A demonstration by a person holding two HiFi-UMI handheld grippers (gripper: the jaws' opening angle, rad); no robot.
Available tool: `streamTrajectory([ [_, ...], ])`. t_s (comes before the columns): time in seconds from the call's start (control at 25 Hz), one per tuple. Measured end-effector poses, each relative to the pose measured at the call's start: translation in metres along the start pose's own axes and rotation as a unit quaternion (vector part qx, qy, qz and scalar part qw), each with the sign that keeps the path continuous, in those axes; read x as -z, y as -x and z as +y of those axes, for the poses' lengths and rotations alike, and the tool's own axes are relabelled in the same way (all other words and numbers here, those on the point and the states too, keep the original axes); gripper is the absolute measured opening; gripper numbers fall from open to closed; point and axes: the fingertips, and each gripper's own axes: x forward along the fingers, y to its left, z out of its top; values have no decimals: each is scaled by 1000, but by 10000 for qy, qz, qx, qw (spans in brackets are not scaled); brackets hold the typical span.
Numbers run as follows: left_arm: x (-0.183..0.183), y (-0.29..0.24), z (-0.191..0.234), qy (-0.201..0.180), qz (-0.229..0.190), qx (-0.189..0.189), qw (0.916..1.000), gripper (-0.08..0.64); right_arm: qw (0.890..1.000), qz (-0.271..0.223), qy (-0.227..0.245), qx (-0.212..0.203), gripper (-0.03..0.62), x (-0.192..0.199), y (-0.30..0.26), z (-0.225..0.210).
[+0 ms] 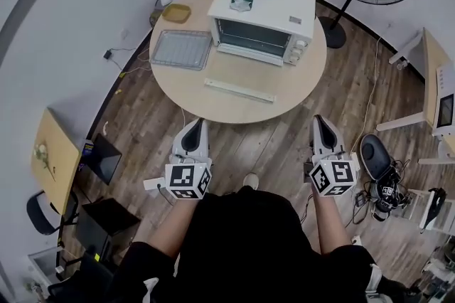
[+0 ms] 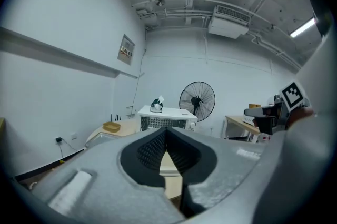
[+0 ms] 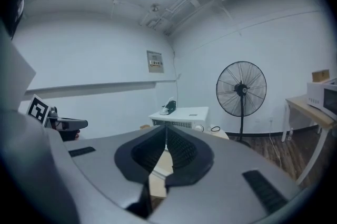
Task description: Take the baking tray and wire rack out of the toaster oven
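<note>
Our round wooden table [image 1: 298, 84] carries a white toaster oven [image 1: 264, 20]. Left of it we see a gridded baking tray [image 1: 182, 49] and a small yellow dish [image 1: 176, 13]; a long pale strip [image 1: 239, 90] lies in front.

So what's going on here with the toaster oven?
A person stands back from the round table with a gripper in each hand. The left gripper and right gripper are both shut and empty, short of the table's edge. A white toaster oven sits on the table. To its left a grey baking tray with a grid pattern lies outside the oven, and a long pale strip lies in front.
</note>
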Motion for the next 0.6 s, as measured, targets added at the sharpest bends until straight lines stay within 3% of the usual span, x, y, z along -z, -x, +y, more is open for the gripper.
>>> streamTrajectory([
  [0.6, -18, 23, 20, -76, -374, -173, 9991, 18, 9991, 49, 428, -4, 0, -4, 3, 39],
])
